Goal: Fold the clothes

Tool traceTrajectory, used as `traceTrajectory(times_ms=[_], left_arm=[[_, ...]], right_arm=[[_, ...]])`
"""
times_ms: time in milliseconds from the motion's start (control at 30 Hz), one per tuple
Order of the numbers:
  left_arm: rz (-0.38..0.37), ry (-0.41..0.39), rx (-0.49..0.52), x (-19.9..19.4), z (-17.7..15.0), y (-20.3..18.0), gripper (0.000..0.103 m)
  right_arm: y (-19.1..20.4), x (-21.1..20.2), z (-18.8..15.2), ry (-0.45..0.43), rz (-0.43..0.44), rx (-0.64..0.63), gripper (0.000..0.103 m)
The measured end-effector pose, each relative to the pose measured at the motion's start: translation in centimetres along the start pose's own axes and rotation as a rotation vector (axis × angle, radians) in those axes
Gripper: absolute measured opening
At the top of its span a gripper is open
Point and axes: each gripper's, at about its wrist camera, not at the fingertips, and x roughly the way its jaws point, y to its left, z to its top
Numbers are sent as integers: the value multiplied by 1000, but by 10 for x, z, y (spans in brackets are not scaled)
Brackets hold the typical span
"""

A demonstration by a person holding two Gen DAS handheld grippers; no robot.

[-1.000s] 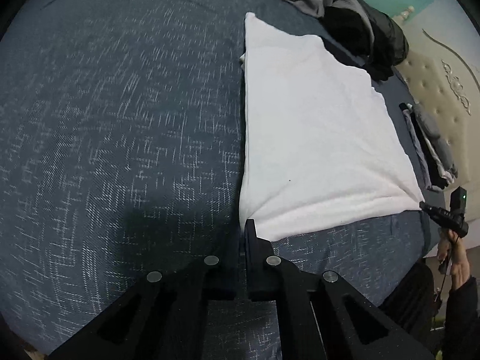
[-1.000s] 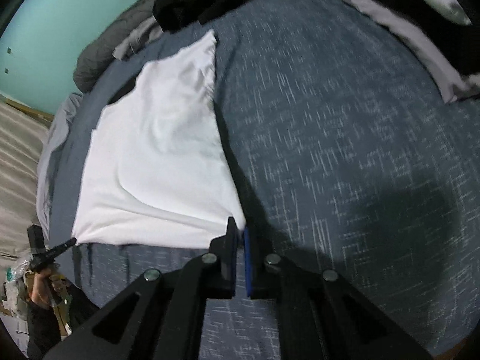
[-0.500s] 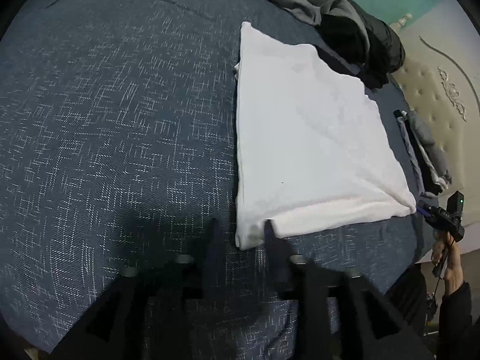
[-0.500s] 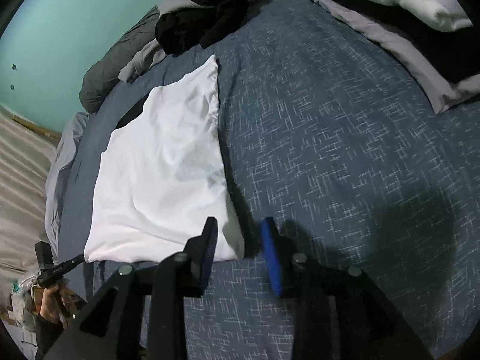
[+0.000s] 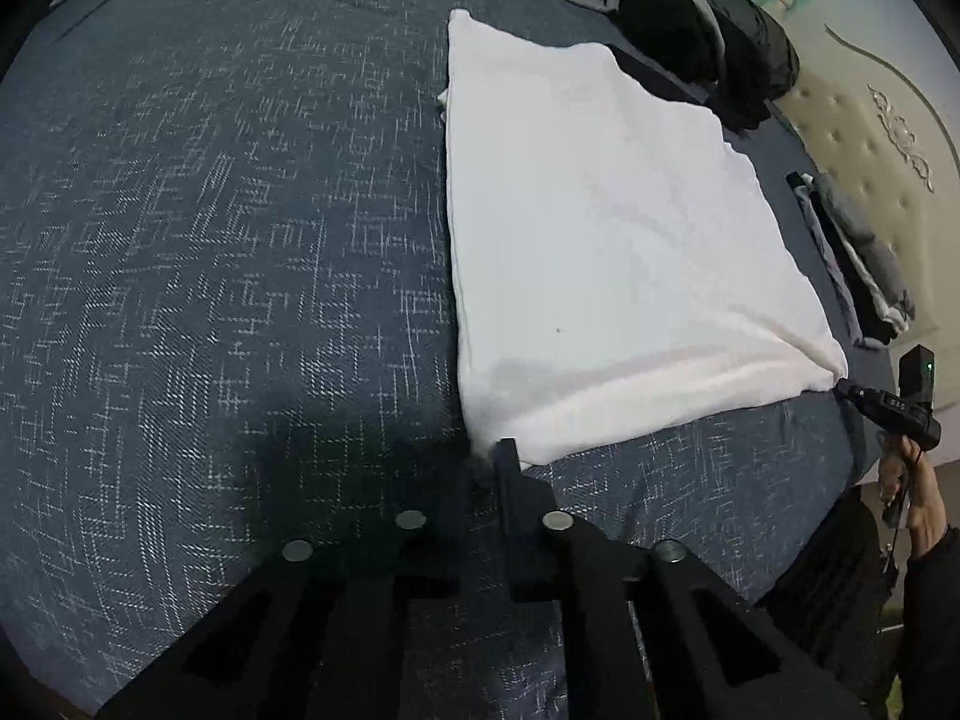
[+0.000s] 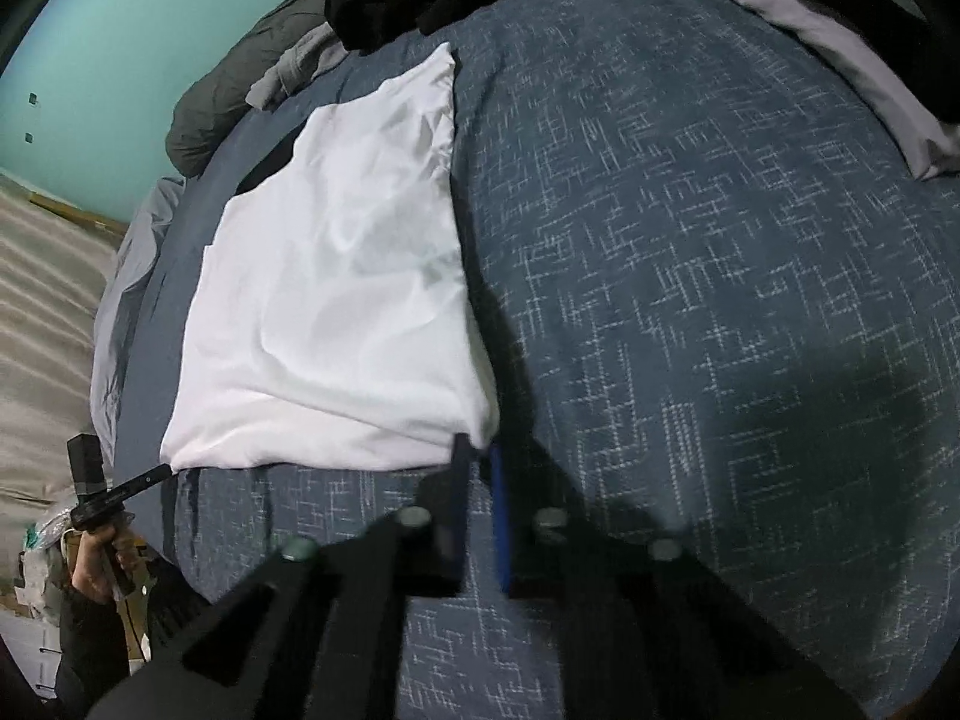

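A white garment [image 5: 606, 228] lay flat on the dark blue bedspread [image 5: 210, 240], already doubled into a broad panel, with its long left edge running straight from about six o'clock up to twelve in the left wrist view. The left gripper [image 5: 489, 462] sat at the near left corner of that panel, its fingers drawn together with only a narrow slit between them and the cloth corner right at their tips; it looked clamped on the corner, though the dark shadow there hid the actual bite. The right gripper [image 6: 477, 456] met the other near corner, at about six o'clock in its own view, with a thin gap between its black finger and its blue-edged one (the white hem reached just to the tips, so whether it pinched cloth could not be told).

Judged from this, the step in hand was taking both near corners for another fold. That fold would call for both corners to be held firmly, lifted evenly and carried toward the far edge at twelve o'clock, short of the heap of dark clothes [image 5: 708, 30] beyond, keeping the hem taut so that the soft layers would not slip apart.
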Motion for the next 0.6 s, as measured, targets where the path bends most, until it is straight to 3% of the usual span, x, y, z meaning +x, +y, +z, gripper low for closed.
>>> traceTrajectory(times_ms=[167, 433, 600], left_arm=[[-6, -42, 13, -18, 1, 2, 4], [15, -10, 27, -5, 2, 3, 4], [24, -5, 35, 1, 5, 0, 4]], right_arm=[[0, -5, 0, 6, 36, 10, 2], [6, -4, 1, 12, -54, -37, 2], [9, -3, 2, 15, -111, -66, 8]])
